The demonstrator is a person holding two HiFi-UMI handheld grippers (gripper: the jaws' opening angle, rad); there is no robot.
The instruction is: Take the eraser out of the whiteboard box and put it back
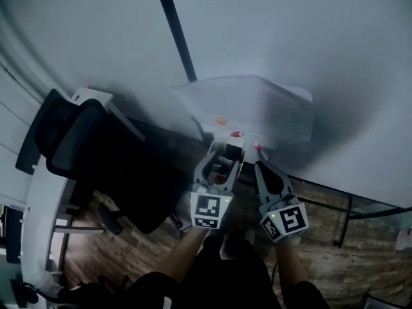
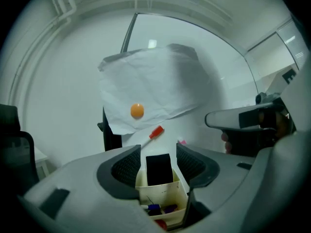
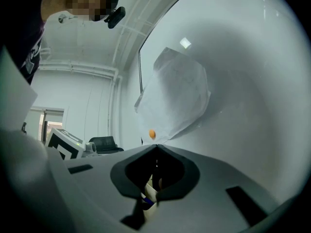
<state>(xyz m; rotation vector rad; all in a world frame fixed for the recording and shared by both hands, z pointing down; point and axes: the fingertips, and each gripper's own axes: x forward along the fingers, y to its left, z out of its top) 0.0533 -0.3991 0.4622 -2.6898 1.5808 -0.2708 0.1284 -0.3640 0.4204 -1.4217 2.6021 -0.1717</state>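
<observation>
- When looking for the black eraser [image 2: 159, 170], find it in the back part of the cream whiteboard box [image 2: 163, 192], standing upright with its top poking above the rim.
- Fixed to the whiteboard [image 1: 309, 37], under a sheet of paper [image 2: 150, 81] pinned by an orange magnet [image 2: 137, 110]; markers [image 2: 160, 209] in the front part.
- On the left gripper [image 2: 158, 152], jaws wide apart, one on each side of the eraser, pads not pressing on it.
- On the right gripper [image 3: 156, 152], jaws closed tip to tip, nothing between them, just beside the box.
- Probably light, with a stiff body and a soft wiping side; not slippery, not easy to break.
- Best to pinch the two side edges near the top, above the rim.
- Then lift straight up, to keep from bumping the box walls or tipping the markers.
</observation>
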